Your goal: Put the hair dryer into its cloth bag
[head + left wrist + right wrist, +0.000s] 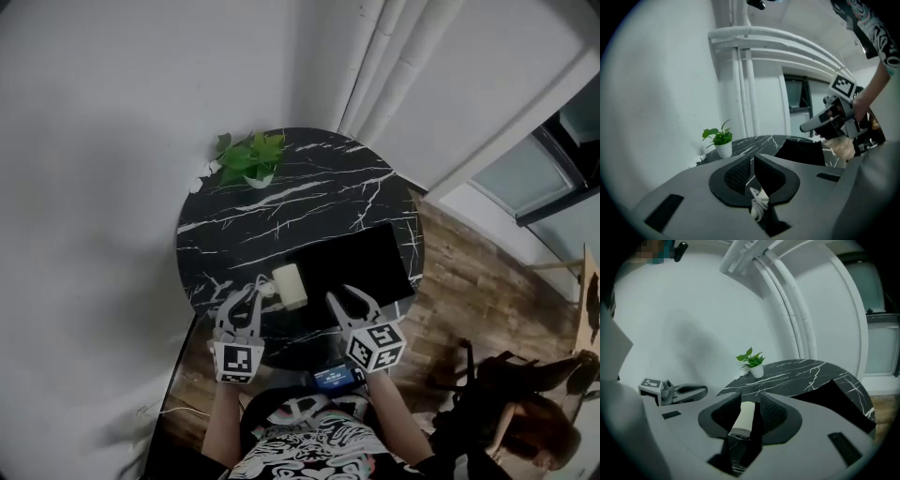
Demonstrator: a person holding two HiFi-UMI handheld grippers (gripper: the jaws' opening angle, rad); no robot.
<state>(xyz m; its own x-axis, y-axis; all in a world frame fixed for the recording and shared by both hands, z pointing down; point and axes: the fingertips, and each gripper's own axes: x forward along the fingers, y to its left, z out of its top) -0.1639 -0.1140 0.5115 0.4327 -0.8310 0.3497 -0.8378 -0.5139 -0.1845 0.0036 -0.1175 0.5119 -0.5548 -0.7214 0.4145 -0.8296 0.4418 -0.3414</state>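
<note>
**Cord pinched, dryer lined up, bag waiting flat**

We see the left gripper (753, 158) with its fingers pressed together on the white cord (758, 205). A loop of that cord bunches at the root of the dark, ribbed pads (737, 177). We judge this grip is meant to keep the loose lead under control, so it does not trail or snag when the body goes into the bag.

The right gripper (751, 399) has its fingers narrowly apart. The hair dryer (743, 419) shows in the gap as a smooth, cream, rounded barrel with a darker end cap. A sliver of space shows beside the barrel, so we read the pads as not pressing. The wide-angle view makes it hard to be sure whether the barrel sits between the fingers or just beyond their tips.

From the head view, the dryer lies near the counter's (281, 202) front edge, between the two grippers. It is just beside the cloth bag (352, 267), a flat, matte black rectangle that lies limp on the glossy black, white-veined stone. We cannot see the bag's mouth from here. We judge the dryer is not yet inside. A small potted plant (248, 159) stands at the far rim, well apart from the work.
</note>
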